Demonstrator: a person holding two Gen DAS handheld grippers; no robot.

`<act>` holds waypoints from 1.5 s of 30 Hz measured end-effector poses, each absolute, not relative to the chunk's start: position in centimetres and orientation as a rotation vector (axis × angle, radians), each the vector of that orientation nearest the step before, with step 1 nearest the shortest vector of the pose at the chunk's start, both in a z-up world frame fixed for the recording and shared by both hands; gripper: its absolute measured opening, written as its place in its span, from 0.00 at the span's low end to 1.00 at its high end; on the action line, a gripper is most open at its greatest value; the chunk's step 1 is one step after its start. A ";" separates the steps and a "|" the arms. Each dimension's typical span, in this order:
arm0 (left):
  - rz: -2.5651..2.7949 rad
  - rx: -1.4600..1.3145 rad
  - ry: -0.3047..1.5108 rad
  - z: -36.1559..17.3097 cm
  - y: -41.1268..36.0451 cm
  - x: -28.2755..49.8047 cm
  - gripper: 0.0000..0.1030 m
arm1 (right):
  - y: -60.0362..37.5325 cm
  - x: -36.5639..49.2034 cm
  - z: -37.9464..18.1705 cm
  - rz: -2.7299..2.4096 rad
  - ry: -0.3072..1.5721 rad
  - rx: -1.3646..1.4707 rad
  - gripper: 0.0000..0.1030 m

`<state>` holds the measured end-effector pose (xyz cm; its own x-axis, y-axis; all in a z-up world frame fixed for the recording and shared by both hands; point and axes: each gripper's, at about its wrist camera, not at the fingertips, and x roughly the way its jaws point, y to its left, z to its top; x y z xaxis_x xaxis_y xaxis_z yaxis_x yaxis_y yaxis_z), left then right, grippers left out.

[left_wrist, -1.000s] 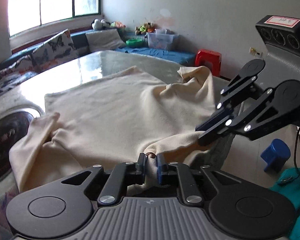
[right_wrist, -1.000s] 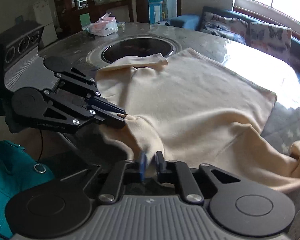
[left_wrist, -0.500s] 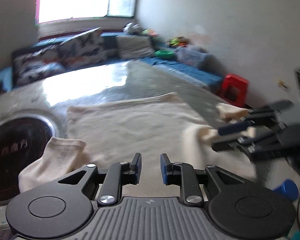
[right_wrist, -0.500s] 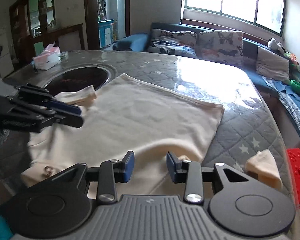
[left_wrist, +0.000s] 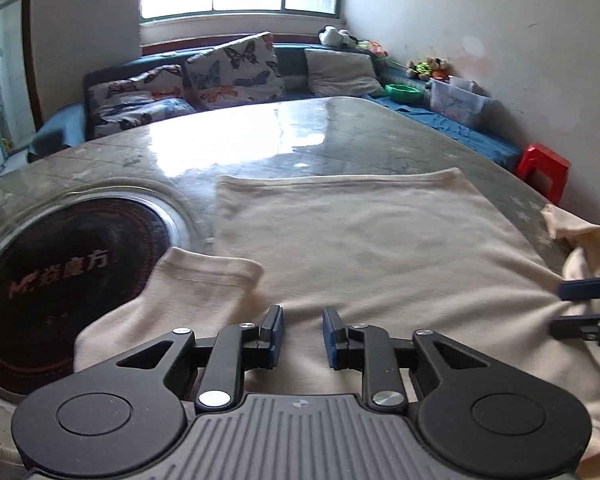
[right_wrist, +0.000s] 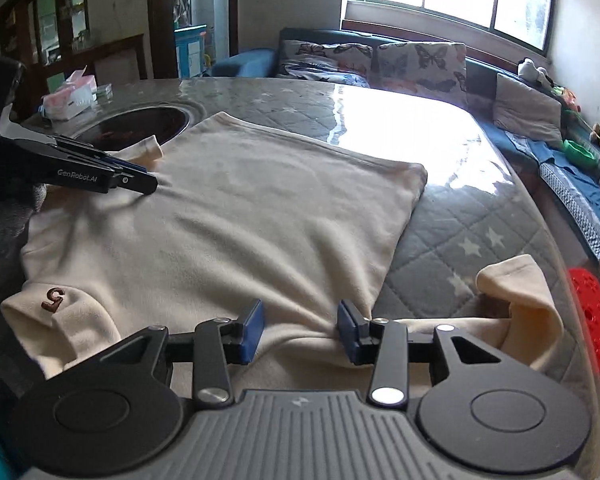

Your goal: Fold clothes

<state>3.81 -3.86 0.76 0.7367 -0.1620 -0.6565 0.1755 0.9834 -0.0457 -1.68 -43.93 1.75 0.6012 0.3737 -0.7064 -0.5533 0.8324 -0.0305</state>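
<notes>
A cream sweatshirt (left_wrist: 360,248) lies spread flat on the round table, hem toward the window; it also shows in the right wrist view (right_wrist: 240,216). One sleeve (left_wrist: 196,280) lies over the table's dark centre disc; the other sleeve (right_wrist: 520,292) curls near the right edge. A brown mark (right_wrist: 54,298) sits on the near collar. My left gripper (left_wrist: 302,330) is open and empty, low over the near left part of the shirt. My right gripper (right_wrist: 300,330) is open and empty over the near right part. Each gripper shows in the other's view, the left (right_wrist: 140,182) and the right (left_wrist: 580,308).
The table (left_wrist: 260,136) has a quilted grey star-print cover under a glossy sheet. The dark round inset (left_wrist: 60,272) sits at its centre. A tissue box (right_wrist: 70,96) stands at the far left. A red stool (left_wrist: 544,168) and a sofa with butterfly cushions (left_wrist: 228,68) stand beyond the table.
Both grippers let go of the shirt's near edge and opened. The shirt now lies flat on the table. Both cameras have swung toward the window.
</notes>
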 end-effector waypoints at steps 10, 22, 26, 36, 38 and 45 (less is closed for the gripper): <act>-0.148 0.025 0.704 0.7 -3.3 3.5 0.27 | -42.9 -2.5 2.3 0.542 0.715 -0.236 0.46; -0.138 0.044 0.685 0.4 -3.8 2.8 0.57 | -48.0 -1.2 2.7 0.410 0.694 -0.054 0.80; -0.137 0.049 0.679 0.3 -4.1 2.6 0.58 | -50.3 0.5 2.2 0.347 0.687 0.003 0.81; -0.136 0.055 0.667 0.2 -4.2 2.3 0.61 | -55.2 1.0 0.4 0.103 0.684 0.075 0.88; -0.133 0.057 0.664 0.1 -4.2 2.3 0.61 | -56.4 0.8 0.1 0.043 0.683 0.085 0.88; -0.115 0.058 0.656 0.1 -4.2 1.7 0.62 | -56.9 0.3 0.3 0.020 0.658 0.023 0.88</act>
